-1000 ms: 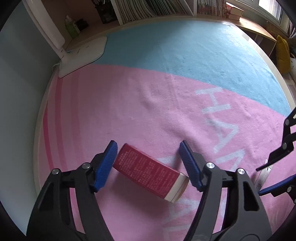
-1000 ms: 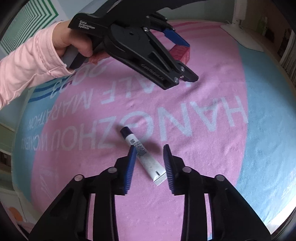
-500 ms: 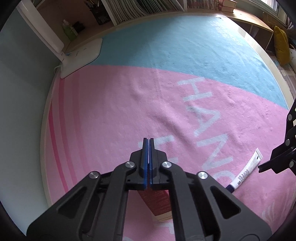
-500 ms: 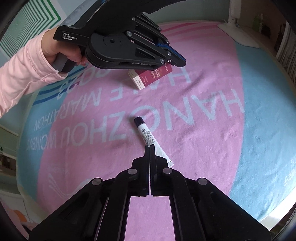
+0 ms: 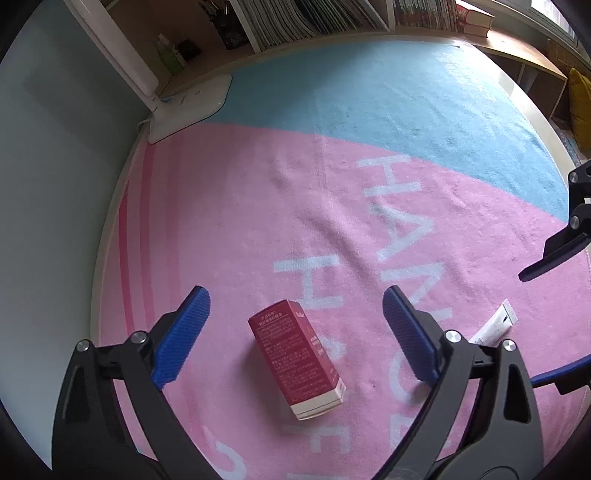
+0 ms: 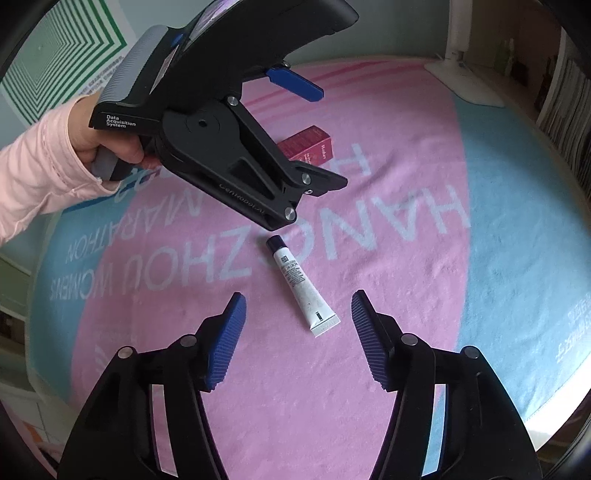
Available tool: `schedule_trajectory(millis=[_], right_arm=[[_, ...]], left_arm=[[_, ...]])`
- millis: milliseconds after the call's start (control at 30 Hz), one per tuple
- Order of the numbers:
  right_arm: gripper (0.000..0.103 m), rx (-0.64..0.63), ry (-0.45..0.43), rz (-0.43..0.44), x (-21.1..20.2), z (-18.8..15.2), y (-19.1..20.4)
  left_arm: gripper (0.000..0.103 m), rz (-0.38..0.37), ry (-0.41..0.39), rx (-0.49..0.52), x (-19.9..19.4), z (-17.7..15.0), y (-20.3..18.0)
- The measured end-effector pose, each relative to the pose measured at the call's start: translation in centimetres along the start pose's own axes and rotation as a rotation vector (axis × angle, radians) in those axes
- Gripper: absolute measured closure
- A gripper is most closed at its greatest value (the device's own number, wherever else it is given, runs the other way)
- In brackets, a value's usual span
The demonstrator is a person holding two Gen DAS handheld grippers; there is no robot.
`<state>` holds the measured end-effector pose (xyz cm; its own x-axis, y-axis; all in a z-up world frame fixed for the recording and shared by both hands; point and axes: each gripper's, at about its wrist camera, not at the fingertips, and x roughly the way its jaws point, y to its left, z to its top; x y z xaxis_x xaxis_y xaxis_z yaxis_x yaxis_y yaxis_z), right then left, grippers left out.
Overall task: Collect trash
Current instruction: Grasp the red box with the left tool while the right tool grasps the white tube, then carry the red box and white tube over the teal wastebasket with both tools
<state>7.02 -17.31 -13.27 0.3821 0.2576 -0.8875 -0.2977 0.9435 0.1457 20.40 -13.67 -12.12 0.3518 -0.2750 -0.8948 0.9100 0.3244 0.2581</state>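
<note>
While both pairs of tongs are held spread wide above the bench, nothing is gripped by either. The left tongs are seen with their blue ribbed pads well apart, and the red carton is framed between them, lying flat on the pink part of the towel, touching neither pad. The carton's cream-coloured end is turned toward the camera, and its printed face is up. The right tongs are likewise parted, and the white tube is seen lying just ahead of the gap, its crimped end nearer the tongs and its dark cap pointing away. The tube is not touched by either pad.

In the right wrist view, the left tongs are seen from the side, held by a hand in a pink sleeve, with the carton partly hidden behind them. The tube and the carton lie near each other, apart, in the middle of the pink field, across the white lettering.

Farther out, a light-blue band of the towel is found toward the far edge, and a white lamp base stands at the far left corner. Shelves of books are seen beyond the far edge.
</note>
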Motion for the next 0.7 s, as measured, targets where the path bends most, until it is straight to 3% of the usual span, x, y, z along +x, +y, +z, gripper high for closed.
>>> schedule_trajectory(millis=[200,367,433,467,533,567,600,700], right_arm=[[0.043,-0.034,0.023,-0.03,1.5,0.0,0.4],[0.045,-0.062,0.053,-0.048,2.9,0.0,0.9],[0.048,-0.066,0.069,-0.053,3.6,-0.1,1.1],[0.054,-0.07,0.059,-0.064,3.6,-0.1,1.2],[0.069,-0.069,0.058,-0.08,3.6,-0.2,1.2],[0.083,-0.061,0.061,-0.08,3.5,-0.1,1.0],[0.085,-0.049,0.063,-0.073,3.4,-0.1,0.7],[0.085,-0.043,0.069,-0.07,3.2,-0.4,0.3]], left_arm=[[0.012,-0.019,0.058,-0.083,1.3,-1.0,0.8],[0.026,-0.078,0.071,-0.135,1.9,-1.4,1.3],[0.038,-0.106,0.074,-0.138,1.8,-1.5,1.3],[0.042,-0.124,0.075,-0.145,1.8,-1.6,1.4],[0.063,-0.162,0.077,-0.164,1.6,-1.8,1.3],[0.069,-0.184,0.078,-0.171,1.5,-1.8,1.3],[0.077,-0.193,0.078,-0.173,1.3,-1.9,1.1],[0.077,-0.184,0.081,-0.164,1.0,-2.3,0.6]])
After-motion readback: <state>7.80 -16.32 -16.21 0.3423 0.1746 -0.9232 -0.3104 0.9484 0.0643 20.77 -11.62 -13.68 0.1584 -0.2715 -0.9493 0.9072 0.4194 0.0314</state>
